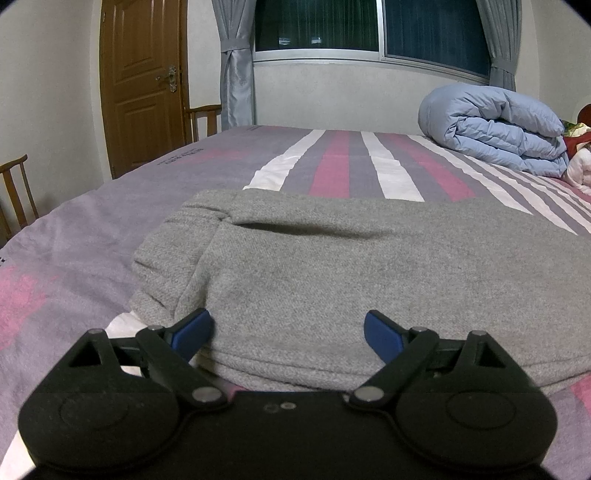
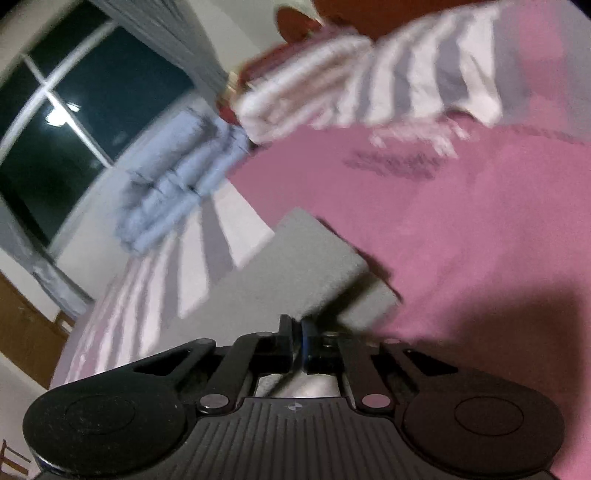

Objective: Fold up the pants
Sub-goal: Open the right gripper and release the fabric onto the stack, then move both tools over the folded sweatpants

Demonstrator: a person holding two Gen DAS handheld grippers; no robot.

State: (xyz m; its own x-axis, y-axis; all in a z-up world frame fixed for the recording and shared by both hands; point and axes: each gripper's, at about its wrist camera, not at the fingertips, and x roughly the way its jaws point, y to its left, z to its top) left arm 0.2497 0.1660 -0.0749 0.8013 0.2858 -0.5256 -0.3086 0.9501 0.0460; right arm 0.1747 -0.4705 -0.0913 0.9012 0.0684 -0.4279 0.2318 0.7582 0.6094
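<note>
The grey pants [image 1: 332,273] lie folded in a thick pad on the striped bedsheet [image 1: 74,236]. My left gripper [image 1: 290,334] is open wide just over the pad's near edge; its blue pads [image 1: 195,332] stand to either side of the cloth and press on nothing. In the tilted, blurred right wrist view, an end of the pants [image 2: 295,266] runs up to my right gripper [image 2: 297,326]. Its jaws are closed together on the cloth's edge. That end looks raised, with a dark shadow under its right corner.
A rolled pale blue duvet [image 1: 495,125] lies at the bed's far right, with striped pillows [image 2: 332,85] beyond it. A wooden door [image 1: 144,81], chairs [image 1: 18,192] and a curtained window [image 1: 369,26] line the walls past the bed's left and far edges.
</note>
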